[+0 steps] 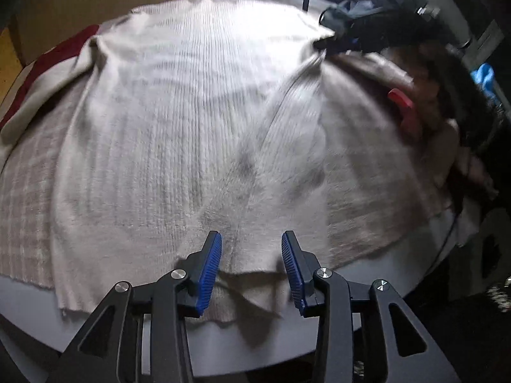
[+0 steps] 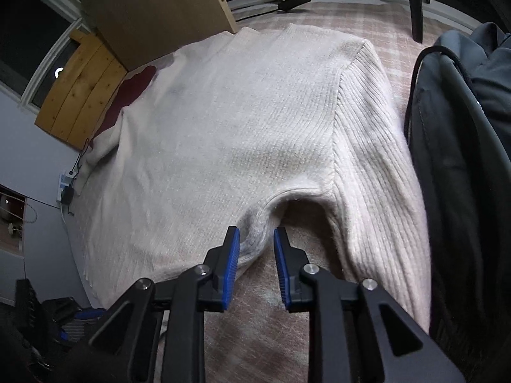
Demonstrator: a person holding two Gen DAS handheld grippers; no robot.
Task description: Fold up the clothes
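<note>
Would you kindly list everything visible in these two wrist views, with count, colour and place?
sweater: one, cream ribbed knit, spread flat on the surface, one sleeve folded along its side
checked cloth: one, pale beige, under the sweater
red fabric: one, dark red, at the sweater's far edge
wooden board: one, light pine, against the wall
backpack: one, dark grey, beside the sleeve
power strip: one, white, on the floor by the wall
left gripper: black with blue pads, open above the sweater's near edge
right gripper: black with blue pads, open, a fold of knit near the armpit between the pads
</note>
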